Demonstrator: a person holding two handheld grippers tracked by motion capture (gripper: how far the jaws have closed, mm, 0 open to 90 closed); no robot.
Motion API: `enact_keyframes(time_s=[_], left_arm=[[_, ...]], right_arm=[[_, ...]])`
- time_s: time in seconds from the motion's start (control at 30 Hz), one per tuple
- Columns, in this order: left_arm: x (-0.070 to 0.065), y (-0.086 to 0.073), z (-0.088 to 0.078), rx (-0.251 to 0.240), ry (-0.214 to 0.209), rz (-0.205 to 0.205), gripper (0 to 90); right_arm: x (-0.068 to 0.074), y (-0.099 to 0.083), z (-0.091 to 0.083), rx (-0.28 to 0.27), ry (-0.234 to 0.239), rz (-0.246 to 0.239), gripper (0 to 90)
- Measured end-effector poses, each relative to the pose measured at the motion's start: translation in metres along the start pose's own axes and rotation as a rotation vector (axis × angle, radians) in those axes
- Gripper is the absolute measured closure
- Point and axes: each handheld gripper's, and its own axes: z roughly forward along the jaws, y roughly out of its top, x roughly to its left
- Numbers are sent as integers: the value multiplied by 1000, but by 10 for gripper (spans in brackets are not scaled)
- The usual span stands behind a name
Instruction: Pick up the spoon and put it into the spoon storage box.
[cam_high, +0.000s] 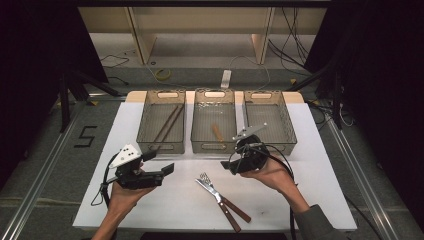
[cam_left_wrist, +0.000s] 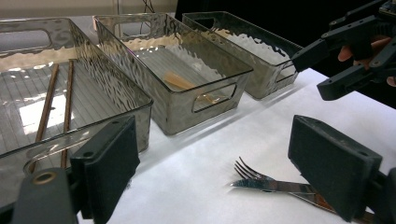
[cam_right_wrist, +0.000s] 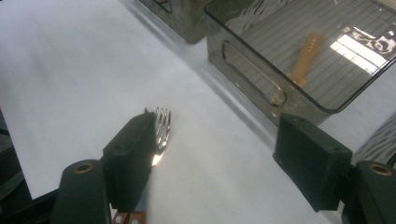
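Note:
A fork (cam_high: 204, 178) and a knife (cam_high: 210, 189) with brown handles lie crossed on the white table (cam_high: 310, 190), near its front. My left gripper (cam_high: 160, 162) is held left of them, open and empty; in its own view the fork (cam_left_wrist: 250, 172) and knife (cam_left_wrist: 275, 185) lie ahead between the jaws of the left gripper (cam_left_wrist: 219, 163). My right gripper (cam_high: 234, 163) hovers just in front of the middle tray (cam_high: 214, 147), open with nothing in it. In the right gripper view the fork (cam_right_wrist: 162, 123) lies beside one jaw of the right gripper (cam_right_wrist: 219, 158).
Three smoky clear trays stand in a row at the back. The left tray (cam_high: 162, 147) holds two brown chopsticks (cam_high: 167, 124), the middle one a wooden-handled piece (cam_high: 217, 132), and the right tray (cam_high: 287, 131) stands beside it. Cables lie on the floor beyond.

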Motion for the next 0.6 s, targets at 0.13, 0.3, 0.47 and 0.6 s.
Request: enact_keyframes(time_s=[0.13, 0.3, 0.47, 0.6], left_arm=[[0, 0, 0, 0, 0, 0, 154], [0, 0, -1, -1, 2, -1, 154], [0, 0, -1, -2, 2, -3, 154], [0, -1, -1, -4, 3, -5, 154]], right_arm=[[1, -3, -2, 0, 8, 3, 300], [4, -6, -2, 14, 14, -7, 298], [6, -10, -1, 35, 19, -20, 298], [8, -12, -1, 50, 28, -27, 298]])
